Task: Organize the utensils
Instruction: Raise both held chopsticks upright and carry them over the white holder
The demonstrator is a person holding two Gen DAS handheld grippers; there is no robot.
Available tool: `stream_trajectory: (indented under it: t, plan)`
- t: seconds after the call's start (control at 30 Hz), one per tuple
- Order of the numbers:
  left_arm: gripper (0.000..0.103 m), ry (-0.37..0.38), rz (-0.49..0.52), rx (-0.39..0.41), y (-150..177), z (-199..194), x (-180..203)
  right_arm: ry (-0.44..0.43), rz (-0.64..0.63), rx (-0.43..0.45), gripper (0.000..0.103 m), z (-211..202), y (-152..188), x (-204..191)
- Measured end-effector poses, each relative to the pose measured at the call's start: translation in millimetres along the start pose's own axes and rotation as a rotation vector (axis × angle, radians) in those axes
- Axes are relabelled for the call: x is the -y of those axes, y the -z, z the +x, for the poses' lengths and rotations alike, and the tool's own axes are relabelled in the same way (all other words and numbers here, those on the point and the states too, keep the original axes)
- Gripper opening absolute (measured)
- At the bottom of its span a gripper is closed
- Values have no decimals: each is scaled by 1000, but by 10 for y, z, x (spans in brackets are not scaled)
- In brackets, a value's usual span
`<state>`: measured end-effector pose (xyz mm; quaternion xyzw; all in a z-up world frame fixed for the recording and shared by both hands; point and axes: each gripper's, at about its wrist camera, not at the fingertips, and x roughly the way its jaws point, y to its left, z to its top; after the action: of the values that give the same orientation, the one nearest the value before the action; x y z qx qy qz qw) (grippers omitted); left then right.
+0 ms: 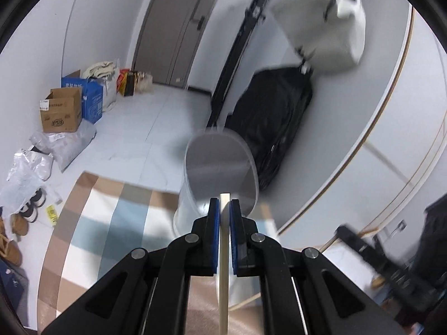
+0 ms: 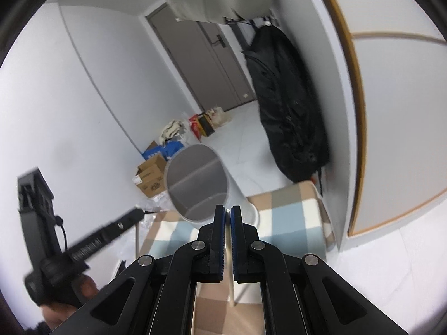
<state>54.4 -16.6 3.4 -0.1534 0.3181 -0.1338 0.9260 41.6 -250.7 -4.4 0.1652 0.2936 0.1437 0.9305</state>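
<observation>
A white cylindrical holder (image 1: 220, 167) stands on a checked cloth, its open mouth facing me; it also shows in the right wrist view (image 2: 197, 184). My left gripper (image 1: 224, 206) is shut on a wooden chopstick (image 1: 224, 265), whose tip reaches the holder's rim. My right gripper (image 2: 228, 213) is shut on a thin pale chopstick (image 2: 230, 279), whose small tip shows between the pads just in front of the holder. The left gripper's body (image 2: 92, 243) appears at the left of the right wrist view.
The checked cloth (image 1: 111, 223) covers the table. Beyond it are a tiled floor, cardboard boxes (image 1: 61, 111), plastic bags and shoes at the left, a black bag (image 1: 271, 128) against the wall, a grey door (image 1: 173, 28) and a white bag (image 1: 327, 22) hanging above.
</observation>
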Motion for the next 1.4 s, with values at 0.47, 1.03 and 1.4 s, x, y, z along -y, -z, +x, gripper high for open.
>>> stream_trajectory:
  t: [0.47,1.03,1.4]
  plan:
    - [2,69,-26,233,-737,-56,-15,-45,-116,58,3,-100,-628,-397]
    - [3,3,9,400,-1410,459,-139,-102,-253,139,3,388,-1737,-919]
    - [3,-29,12,430,-1269,810,-283,-101,-249,94,3,826,-1705,-848]
